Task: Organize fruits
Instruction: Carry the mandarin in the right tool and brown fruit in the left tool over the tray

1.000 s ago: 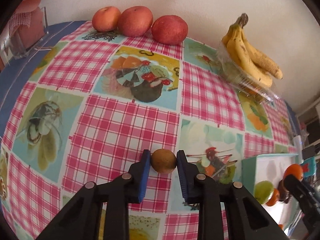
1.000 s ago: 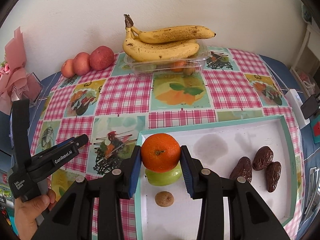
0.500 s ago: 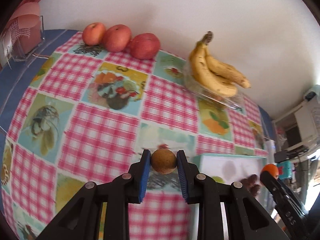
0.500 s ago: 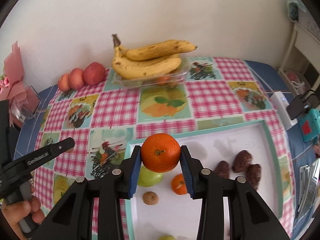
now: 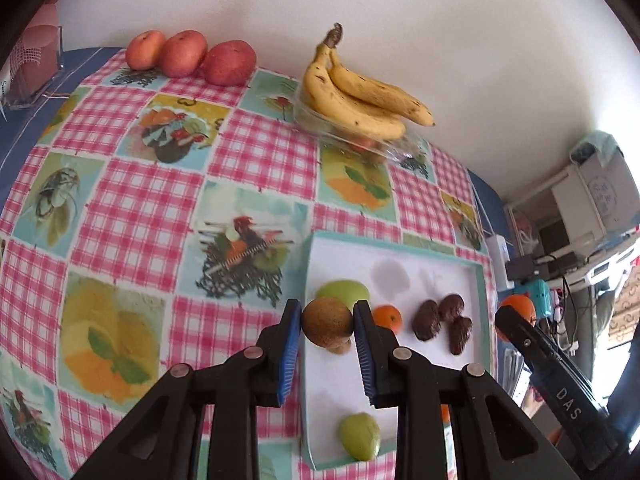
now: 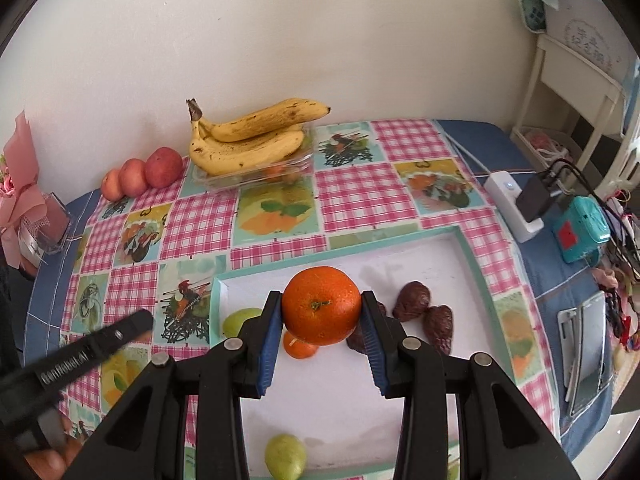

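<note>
Both tilted down over tray (image 6: 476,258): L claw (image 5: 327,322) grips kiwi (image 5: 326,322), R claw (image 6: 321,306) grips orange (image 6: 321,306).

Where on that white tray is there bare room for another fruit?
The tray's far right corner, beyond the dates, is bare, and so is the near middle, right of the green fruit. It is crowded around the small orange.
</note>
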Action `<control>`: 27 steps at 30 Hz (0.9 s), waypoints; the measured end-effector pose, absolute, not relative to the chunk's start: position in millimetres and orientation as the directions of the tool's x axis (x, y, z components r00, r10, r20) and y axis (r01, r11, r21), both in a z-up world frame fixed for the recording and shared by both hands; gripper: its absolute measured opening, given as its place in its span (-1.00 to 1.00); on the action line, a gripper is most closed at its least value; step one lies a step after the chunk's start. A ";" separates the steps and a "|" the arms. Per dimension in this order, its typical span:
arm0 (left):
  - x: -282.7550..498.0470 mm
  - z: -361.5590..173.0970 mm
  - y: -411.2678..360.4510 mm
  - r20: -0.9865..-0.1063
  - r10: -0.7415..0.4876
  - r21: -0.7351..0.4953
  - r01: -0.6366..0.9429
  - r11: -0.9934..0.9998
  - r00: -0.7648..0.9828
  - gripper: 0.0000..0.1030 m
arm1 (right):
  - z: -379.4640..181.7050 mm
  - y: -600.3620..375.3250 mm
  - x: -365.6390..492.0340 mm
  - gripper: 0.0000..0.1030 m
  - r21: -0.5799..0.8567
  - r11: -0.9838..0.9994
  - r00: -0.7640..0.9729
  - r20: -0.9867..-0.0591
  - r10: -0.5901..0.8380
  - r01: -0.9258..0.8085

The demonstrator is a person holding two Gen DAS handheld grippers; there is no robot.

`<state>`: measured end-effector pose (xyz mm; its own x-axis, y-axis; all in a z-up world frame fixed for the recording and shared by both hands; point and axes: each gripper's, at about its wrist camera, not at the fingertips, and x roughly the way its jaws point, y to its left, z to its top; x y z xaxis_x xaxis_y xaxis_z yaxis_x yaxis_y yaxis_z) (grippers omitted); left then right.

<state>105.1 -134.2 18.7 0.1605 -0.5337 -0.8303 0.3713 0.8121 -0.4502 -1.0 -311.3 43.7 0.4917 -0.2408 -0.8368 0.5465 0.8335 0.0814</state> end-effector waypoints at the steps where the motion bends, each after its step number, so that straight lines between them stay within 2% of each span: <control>1: 102.0 18.2 -133.9 -0.831 -0.534 -0.451 0.372 0.811 0.157 -0.45 | 44.7 -312.1 -4.5 -0.23 0.082 0.832 0.492 -0.836 -0.242 0.549; 11: 66.5 2.9 -150.4 -0.872 -0.479 -0.391 0.444 0.806 0.102 -0.45 | 39.8 -315.6 -39.4 -0.23 0.076 0.815 0.466 -0.849 -0.249 0.575; 18: 55.7 -34.8 -174.2 -0.912 -0.409 -0.358 0.469 0.807 0.008 -0.45 | 2.1 -317.2 -43.0 -0.23 0.072 0.814 0.397 -0.896 -0.201 0.577; 27: 51.5 -48.1 -186.8 -0.931 -0.364 -0.317 0.494 0.810 0.001 -0.45 | -40.5 -332.8 -43.1 -0.22 0.051 0.786 0.301 -0.937 -0.175 0.616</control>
<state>51.5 -186.8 -48.1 0.0006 -0.3644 -0.9312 0.4938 0.8099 -0.3166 -43.1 -332.8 -40.5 0.3013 -0.1749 -0.9373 0.6155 0.7865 0.0511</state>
